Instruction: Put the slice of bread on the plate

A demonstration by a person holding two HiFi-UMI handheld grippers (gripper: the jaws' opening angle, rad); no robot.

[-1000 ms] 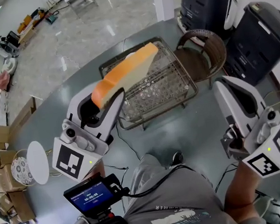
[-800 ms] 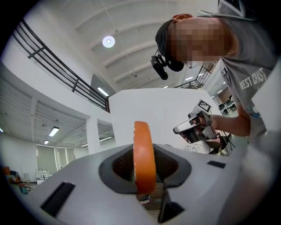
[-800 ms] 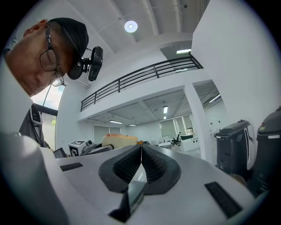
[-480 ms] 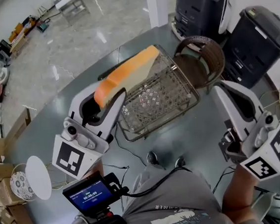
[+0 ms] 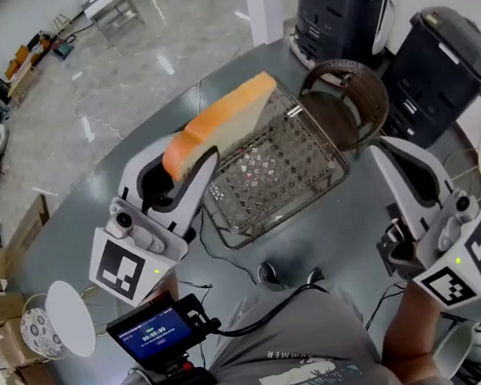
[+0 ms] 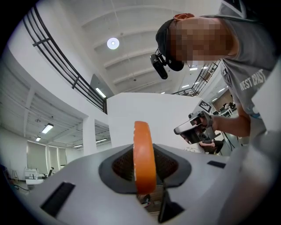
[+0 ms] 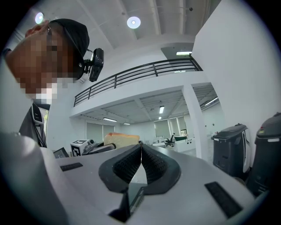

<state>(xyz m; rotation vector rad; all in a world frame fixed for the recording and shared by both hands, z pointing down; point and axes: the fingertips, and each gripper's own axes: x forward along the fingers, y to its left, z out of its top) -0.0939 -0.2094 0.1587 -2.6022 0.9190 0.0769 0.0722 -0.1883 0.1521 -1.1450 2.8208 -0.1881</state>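
Nearest is the person's grey shirt, with a small lit screen (image 5: 153, 335) clipped at the waist. Just beyond it the two grippers reach out over the grey table (image 5: 331, 238).

The left gripper (image 5: 187, 159) is clamped on the bread (image 5: 224, 121). Its own view shows the orange crust standing on edge between the two ribbed pads, both pressed against it. The slice is carried up in the air with its pale face turned sideways. Its free end sticks out away from the person, above the near left side of the wire rack (image 5: 281, 170).

The right gripper (image 5: 388, 156) is off to the right, well apart from the bread. Its jaws are closed tip to tip with nothing between them.

A white disc (image 5: 69, 306) sits low on the left by the table's edge, and I cannot tell whether it is the plate. Black cables (image 5: 217, 254) trail across the table towards the rack.

Past the rack, just beside its far right corner, is a round brown wicker basket (image 5: 350, 99). Behind that stand two dark cookers, one (image 5: 349, 5) at the back and one (image 5: 449, 63) to the right. Farther off is the shiny stone floor (image 5: 124, 63).
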